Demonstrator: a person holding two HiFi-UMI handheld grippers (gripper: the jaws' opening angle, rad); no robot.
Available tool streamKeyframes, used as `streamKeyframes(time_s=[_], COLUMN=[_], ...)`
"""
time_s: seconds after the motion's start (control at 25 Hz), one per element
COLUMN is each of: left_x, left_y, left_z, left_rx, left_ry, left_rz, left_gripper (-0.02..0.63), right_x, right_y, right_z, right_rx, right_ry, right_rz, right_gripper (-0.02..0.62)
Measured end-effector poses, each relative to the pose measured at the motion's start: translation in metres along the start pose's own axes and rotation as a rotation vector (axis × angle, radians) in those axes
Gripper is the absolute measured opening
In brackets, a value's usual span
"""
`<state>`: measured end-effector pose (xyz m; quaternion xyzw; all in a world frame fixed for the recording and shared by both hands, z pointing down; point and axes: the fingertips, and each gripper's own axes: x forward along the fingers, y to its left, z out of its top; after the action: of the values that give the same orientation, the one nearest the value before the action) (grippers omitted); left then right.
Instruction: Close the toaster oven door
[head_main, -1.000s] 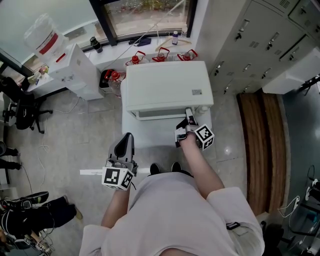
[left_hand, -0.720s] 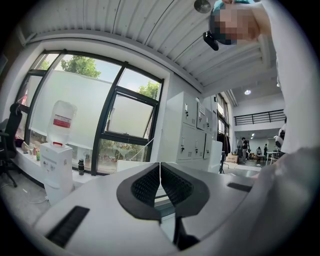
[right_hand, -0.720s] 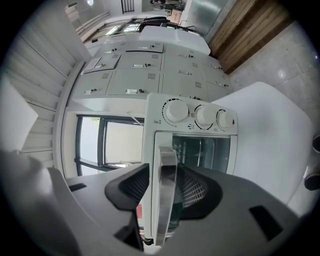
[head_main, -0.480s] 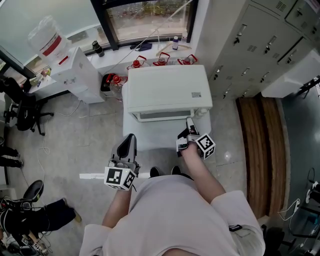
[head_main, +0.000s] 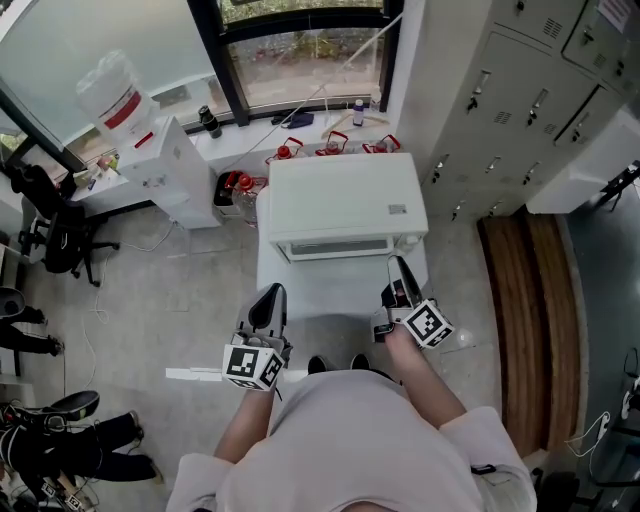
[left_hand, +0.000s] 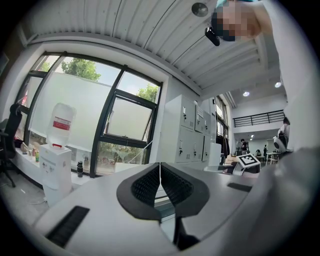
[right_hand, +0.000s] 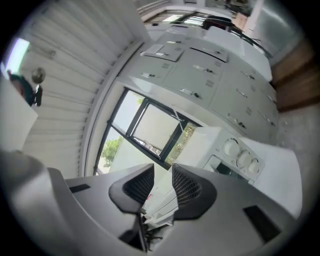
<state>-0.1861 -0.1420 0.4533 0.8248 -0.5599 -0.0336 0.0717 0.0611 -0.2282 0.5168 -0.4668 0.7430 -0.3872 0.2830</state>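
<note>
Left gripper (head_main: 269, 293) fingers together, right gripper (head_main: 399, 264) fingers just closing, apart, both empty; toaster oven (head_main: 340, 195) door barely visible.

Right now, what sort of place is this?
Likely an office or lab corner: white bottle-topped water dispenser, grey metal lockers, white toaster oven by a big window.

Bright daylight through window (head_main: 300, 50), soft shadows, fisheye-warped gripper views
</note>
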Motion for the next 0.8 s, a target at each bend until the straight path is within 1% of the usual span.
streamKeyframes(time_s=[0.08,0.12,0.16,0.24,0.28,0.4,0.56,0.8], left_x=[0.000,0.000,0.000,0.000,0.000,0.000,-0.002,-0.007], left_y=[-0.003,-0.005,-0.007,-0.011,-0.012,-0.016,-0.021,-0.023], left_z=[0.000,0.000,0.000,0.001,0.001,0.001,0.001,-0.001], left_rx=[0.001,0.003,0.005,0.010,0.012,0.014,0.015,0.011], left_ry=[0.001,0.002,0.003,0.005,0.006,0.008,0.000,-0.007], left_rz=[-0.005,-0.008,-0.011,-0.018,-0.020,-0.025,-0.027,-0.018], left_gripper=[0.021,0.021,0.021,0.021,0.021,0.021,0.021,0.021], right_x=[-0.004,-0.006,-0.008,-0.011,-0.011,-0.014,-0.020,-0.024], right_y=[0.014,0.019,0.024,0.036,0.042,0.059,0.083,0.108], right_z=[0.004,0.004,0.004,0.003,0.002,0.000,0.006,0.010], right_rx=[-0.141,-0.213,-0.287,-0.418,-0.467,-0.592,-0.750,-0.925], right_ry=[0.033,0.053,0.073,0.104,0.117,0.146,0.137,0.148], right_rz=[0.010,0.005,0.002,0.019,0.032,0.055,0.069,0.084], right_gripper=[0.082,0.025,0.008,0.007,0.006,0.006,0.006,0.006])
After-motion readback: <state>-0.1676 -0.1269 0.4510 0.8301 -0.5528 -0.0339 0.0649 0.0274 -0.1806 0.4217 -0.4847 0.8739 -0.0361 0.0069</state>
